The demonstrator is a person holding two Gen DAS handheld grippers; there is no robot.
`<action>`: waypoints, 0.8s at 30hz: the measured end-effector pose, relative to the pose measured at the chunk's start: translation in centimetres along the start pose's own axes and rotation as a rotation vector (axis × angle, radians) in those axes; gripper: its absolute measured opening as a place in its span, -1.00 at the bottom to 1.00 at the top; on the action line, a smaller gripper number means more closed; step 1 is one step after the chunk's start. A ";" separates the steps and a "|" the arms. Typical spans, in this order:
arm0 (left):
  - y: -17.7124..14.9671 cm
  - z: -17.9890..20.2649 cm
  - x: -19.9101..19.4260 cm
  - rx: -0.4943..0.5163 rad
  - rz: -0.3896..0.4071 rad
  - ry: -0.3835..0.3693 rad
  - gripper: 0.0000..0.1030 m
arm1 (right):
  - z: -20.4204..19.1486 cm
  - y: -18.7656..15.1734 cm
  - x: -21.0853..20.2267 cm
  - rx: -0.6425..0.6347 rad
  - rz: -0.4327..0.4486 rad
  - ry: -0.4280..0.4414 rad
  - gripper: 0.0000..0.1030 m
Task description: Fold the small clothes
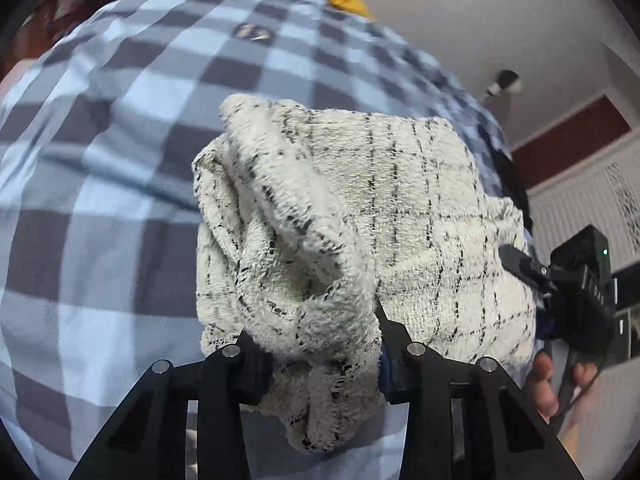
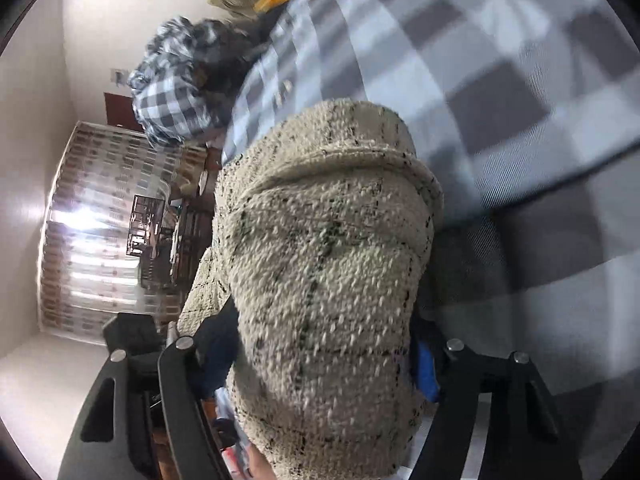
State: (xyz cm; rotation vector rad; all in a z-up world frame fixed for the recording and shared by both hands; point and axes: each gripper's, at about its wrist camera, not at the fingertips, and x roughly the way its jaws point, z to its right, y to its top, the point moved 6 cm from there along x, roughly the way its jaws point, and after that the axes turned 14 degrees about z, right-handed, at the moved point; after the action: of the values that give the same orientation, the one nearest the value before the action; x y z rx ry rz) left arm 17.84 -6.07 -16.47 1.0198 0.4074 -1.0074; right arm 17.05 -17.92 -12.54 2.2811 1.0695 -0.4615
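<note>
Your left tool (image 1: pixel 320 360) pinches one bunched edge of the cloth (image 1: pixel 360 216); your right tool (image 2: pixel 324 364) clamps the opposite edge; the cloth spans between them, raised over the checked bed (image 1: pixel 100 200).

Soft daylight, motion blur, fisheye-warped edges

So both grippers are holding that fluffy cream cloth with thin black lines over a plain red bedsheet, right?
Not quite. The fluffy cream cloth with thin black lines is in both grippers, left and right, but the bedsheet beneath is blue-and-grey checked, not plain red, as the left wrist view shows.
</note>
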 end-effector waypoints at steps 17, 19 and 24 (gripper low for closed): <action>-1.0 7.1 9.1 0.105 -0.049 0.024 -0.04 | 9.9 4.0 -3.5 0.142 0.085 -0.164 0.49; -1.3 6.2 8.0 0.065 -0.044 0.051 0.25 | 10.1 3.6 -4.2 0.153 0.106 -0.191 0.60; -1.3 6.6 2.6 0.260 0.049 0.143 1.00 | 9.0 3.6 -9.1 0.011 0.243 -0.406 0.64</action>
State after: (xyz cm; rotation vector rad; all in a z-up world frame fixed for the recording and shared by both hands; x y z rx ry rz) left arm 17.05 -13.19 -15.59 1.3352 0.3729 -0.9626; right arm 13.63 -30.72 -13.46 2.1622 0.5831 -0.7868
